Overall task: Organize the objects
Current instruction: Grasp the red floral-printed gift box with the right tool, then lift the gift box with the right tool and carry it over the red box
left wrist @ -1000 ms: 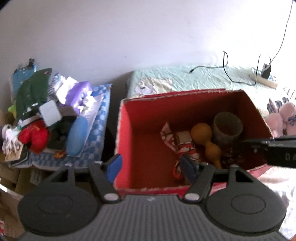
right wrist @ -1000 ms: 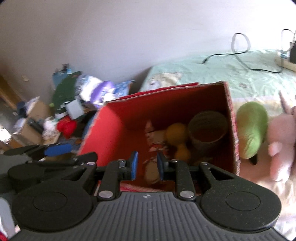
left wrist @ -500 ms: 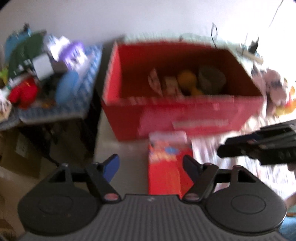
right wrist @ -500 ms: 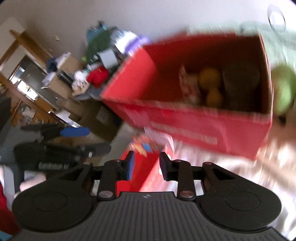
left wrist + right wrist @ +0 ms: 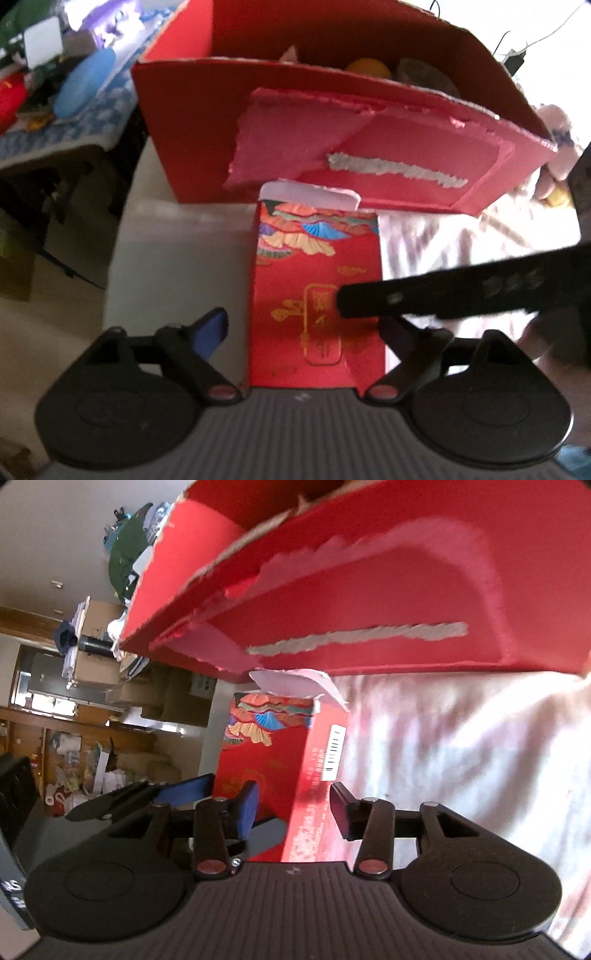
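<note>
Daylit, glare blown out at right, fisheye-warped, slightly blurred.

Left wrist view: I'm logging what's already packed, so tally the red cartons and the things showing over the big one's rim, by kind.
Large red cardboard box: 1
Small red decorated carton: 1
Orange rounded item inside: 1
Brownish cup-like item inside: 1
Pale scrap inside, unclear: 1
Total: 5
</note>
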`<state>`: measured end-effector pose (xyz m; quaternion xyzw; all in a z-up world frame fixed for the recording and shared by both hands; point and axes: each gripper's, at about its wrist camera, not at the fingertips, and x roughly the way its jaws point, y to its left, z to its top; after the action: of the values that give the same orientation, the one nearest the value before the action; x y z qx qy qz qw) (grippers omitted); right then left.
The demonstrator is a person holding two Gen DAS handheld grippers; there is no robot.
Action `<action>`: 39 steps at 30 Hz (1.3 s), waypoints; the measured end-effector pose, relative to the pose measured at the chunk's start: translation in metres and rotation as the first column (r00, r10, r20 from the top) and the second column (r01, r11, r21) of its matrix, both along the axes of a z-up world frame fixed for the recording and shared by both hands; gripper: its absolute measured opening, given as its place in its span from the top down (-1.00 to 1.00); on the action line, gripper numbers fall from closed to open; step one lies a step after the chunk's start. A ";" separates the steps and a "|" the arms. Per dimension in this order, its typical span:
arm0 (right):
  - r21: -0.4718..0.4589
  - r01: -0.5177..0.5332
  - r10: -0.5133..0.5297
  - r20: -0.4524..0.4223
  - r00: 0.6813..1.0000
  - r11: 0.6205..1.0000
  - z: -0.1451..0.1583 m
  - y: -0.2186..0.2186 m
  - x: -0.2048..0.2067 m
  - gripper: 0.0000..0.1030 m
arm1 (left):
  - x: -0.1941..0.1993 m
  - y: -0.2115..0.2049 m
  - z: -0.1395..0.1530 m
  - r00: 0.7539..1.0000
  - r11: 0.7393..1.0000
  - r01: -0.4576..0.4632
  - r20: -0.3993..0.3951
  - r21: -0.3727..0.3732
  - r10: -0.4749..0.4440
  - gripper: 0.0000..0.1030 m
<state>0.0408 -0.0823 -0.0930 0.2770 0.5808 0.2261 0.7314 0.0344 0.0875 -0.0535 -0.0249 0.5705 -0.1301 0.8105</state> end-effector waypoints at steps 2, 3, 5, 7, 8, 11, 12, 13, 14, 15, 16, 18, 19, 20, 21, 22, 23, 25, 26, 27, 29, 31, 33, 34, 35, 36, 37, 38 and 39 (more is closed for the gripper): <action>0.002 0.005 -0.005 0.006 1.000 1.000 0.000 0.002 0.000 -0.02 | 0.000 -0.001 0.000 1.000 1.000 0.016 0.003 -0.016 -0.016 -0.61; 0.005 0.006 -0.006 0.006 1.000 1.000 -0.001 0.003 -0.001 -0.04 | 0.000 -0.003 0.000 1.000 1.000 0.028 0.004 -0.011 -0.027 -0.61; 0.015 0.014 -0.014 0.005 1.000 1.000 -0.001 0.000 -0.003 -0.01 | 0.001 -0.004 0.001 0.999 0.999 0.050 -0.001 -0.016 -0.050 -0.51; 0.028 0.024 -0.024 -0.005 1.000 0.999 -0.002 -0.006 -0.004 0.07 | 0.001 -0.009 0.002 0.997 0.997 0.080 -0.006 -0.003 -0.080 -0.48; 0.035 0.033 -0.032 -0.016 0.999 0.999 -0.003 -0.010 -0.005 0.10 | 0.000 -0.013 0.003 0.995 0.995 0.097 -0.007 0.005 -0.097 -0.45; 0.034 0.052 -0.050 -0.045 0.998 0.998 -0.001 -0.028 -0.014 0.14 | 0.001 -0.025 0.004 0.986 0.987 0.162 -0.032 -0.003 -0.162 -0.43; 0.027 0.056 -0.055 -0.050 0.997 0.998 0.001 -0.035 -0.020 0.15 | 0.001 -0.030 0.006 0.981 0.982 0.191 -0.043 -0.010 -0.191 -0.43; 0.019 0.062 -0.061 -0.052 0.997 0.998 0.003 -0.041 -0.024 0.16 | -0.001 -0.039 0.007 0.973 0.974 0.225 -0.051 -0.014 -0.225 -0.43; 0.012 0.074 -0.073 -0.057 0.996 0.997 0.005 -0.049 -0.030 0.16 | -0.003 -0.047 0.008 0.964 0.965 0.262 -0.055 -0.014 -0.262 -0.43; 0.007 0.088 -0.087 -0.063 0.994 0.996 0.007 -0.058 -0.035 0.16 | -0.006 -0.058 0.009 0.952 0.954 0.301 -0.052 -0.013 -0.301 -0.43; 0.000 0.109 -0.109 -0.067 0.992 0.994 0.009 -0.069 -0.042 0.17 | -0.009 -0.069 0.011 0.938 0.939 0.344 -0.047 -0.010 -0.344 -0.43; -0.021 0.156 -0.157 -0.071 0.985 0.988 0.014 -0.088 -0.053 0.17 | -0.013 -0.092 0.014 0.902 0.902 0.431 -0.036 -0.005 -0.431 -0.43; -0.036 0.186 -0.189 -0.071 0.979 0.982 0.018 -0.100 -0.061 0.17 | -0.015 -0.103 0.013 0.881 0.882 0.471 -0.031 -0.006 -0.471 -0.43; -0.052 0.215 -0.218 -0.068 0.974 0.975 0.021 -0.109 -0.068 0.17 | -0.017 -0.115 0.015 0.861 0.861 0.508 -0.024 -0.009 -0.508 -0.43; -0.070 0.243 -0.247 -0.062 0.967 0.968 0.026 -0.113 -0.074 0.17 | -0.019 -0.129 0.016 0.834 0.835 0.551 -0.018 -0.014 -0.551 -0.43; -0.087 0.275 -0.280 -0.056 0.958 0.958 0.031 -0.124 -0.082 0.17 | -0.021 -0.140 0.017 0.812 0.812 0.583 -0.014 -0.017 -0.583 -0.43; -0.102 0.301 -0.307 -0.048 0.951 0.948 0.035 -0.132 -0.089 0.17 | -0.023 -0.152 0.019 0.790 0.790 0.613 -0.004 -0.019 -0.613 -0.43; -0.129 0.355 -0.360 -0.017 0.933 0.926 0.048 -0.150 -0.106 0.17 | -0.029 -0.174 0.026 0.741 0.741 0.671 0.030 -0.018 -0.671 -0.43; -0.137 0.379 -0.383 -0.003 0.924 0.915 0.054 -0.157 -0.109 0.17 | -0.032 -0.184 0.032 0.719 0.719 0.695 0.054 -0.017 -0.693 -0.43; -0.143 0.406 -0.408 0.015 0.913 0.903 0.062 -0.164 -0.116 0.17 | -0.034 -0.193 0.038 0.701 0.702 0.712 0.077 -0.015 -0.709 -0.43; -0.143 0.457 -0.453 0.063 0.890 0.878 0.080 -0.176 -0.126 0.17 | -0.034 -0.208 0.055 0.670 0.675 0.737 0.138 -0.011 -0.729 -0.43; -0.139 0.497 -0.483 0.127 0.867 0.856 0.100 -0.187 -0.132 0.17 | -0.029 -0.216 0.076 0.655 0.667 0.745 0.210 -0.019 -0.726 -0.43; -0.134 0.521 -0.490 0.211 0.846 0.843 0.125 -0.194 -0.130 0.17 | -0.024 -0.218 0.099 0.646 0.669 0.743 0.280 -0.018 -0.710 -0.43; -0.135 0.524 -0.481 0.257 0.838 0.841 0.137 -0.196 -0.126 0.17 | -0.020 -0.217 0.111 0.645 0.676 0.737 0.317 -0.017 -0.696 -0.43; -0.136 0.523 -0.469 0.296 0.832 0.842 0.148 -0.195 -0.121 0.17 | -0.013 -0.217 0.121 0.646 0.685 0.729 0.348 -0.016 -0.680 -0.43; -0.135 0.517 -0.452 0.334 0.827 0.845 0.158 -0.194 -0.114 0.17 | -0.008 -0.213 0.131 0.649 0.697 0.717 0.377 -0.012 -0.661 -0.43; -0.132 0.507 -0.432 0.371 0.822 0.852 0.167 -0.193 -0.106 0.18 | -0.001 -0.209 0.139 0.652 0.712 0.702 0.405 -0.005 -0.640 -0.43; -0.128 0.494 -0.409 0.405 0.818 0.860 0.176 -0.188 -0.096 0.18 | 0.004 -0.204 0.146 0.657 0.728 0.685 0.430 0.003 -0.619 -0.43; -0.124 0.482 -0.390 0.431 0.814 0.868 0.183 -0.180 -0.083 0.18 | 0.011 -0.197 0.154 0.664 0.746 0.666 0.449 0.009 -0.598 -0.43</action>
<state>-0.0426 -0.2625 0.0902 0.2668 0.3650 0.0340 0.8913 0.0453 -0.1092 0.1002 0.1407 0.3407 -0.4498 0.8135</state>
